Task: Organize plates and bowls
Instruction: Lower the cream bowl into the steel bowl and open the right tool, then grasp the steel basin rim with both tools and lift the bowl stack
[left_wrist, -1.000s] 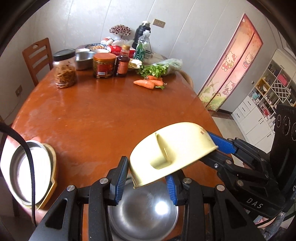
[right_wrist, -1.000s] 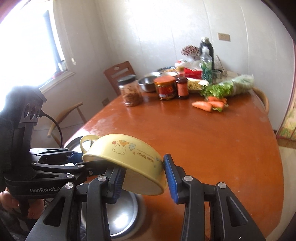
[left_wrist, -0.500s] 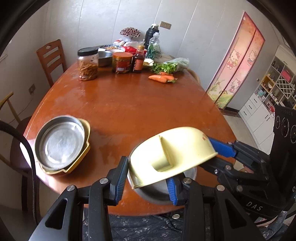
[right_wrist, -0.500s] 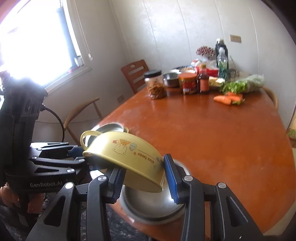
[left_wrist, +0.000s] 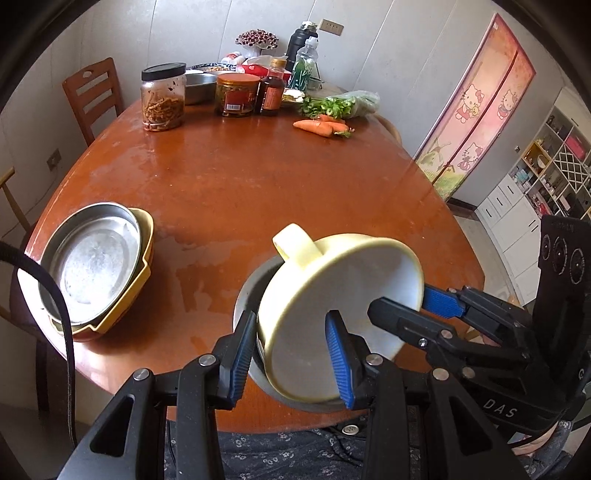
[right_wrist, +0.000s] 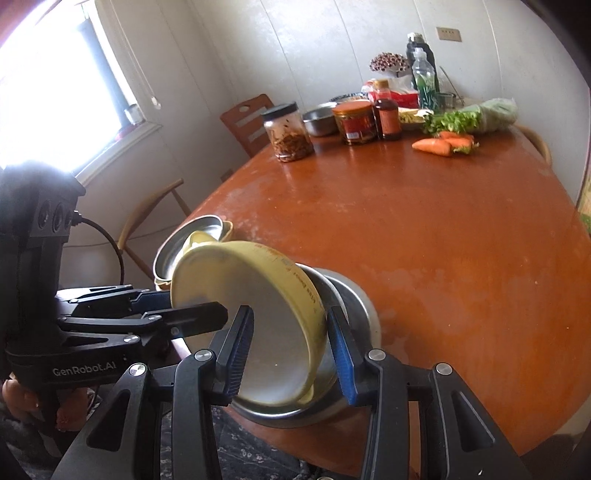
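Yellow bowl (left_wrist: 332, 295) tilts steeply, mouth toward the camera, handle up.

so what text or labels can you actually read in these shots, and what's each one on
"GenRobot.AI": on the left gripper's black body, seen from the right wrist.
"DAS": on the right gripper's black body, seen from the left wrist.
Small brown print on the yellow bowl's outer wall: too blurred to read.
Labels on the red-lidded jar and dark sauce bottle: too small to read.

Both grippers angle downward: the left gripper (left_wrist: 291, 350) and right gripper (right_wrist: 291, 349) each clamp the pale yellow handled bowl's (left_wrist: 343, 295) rim.
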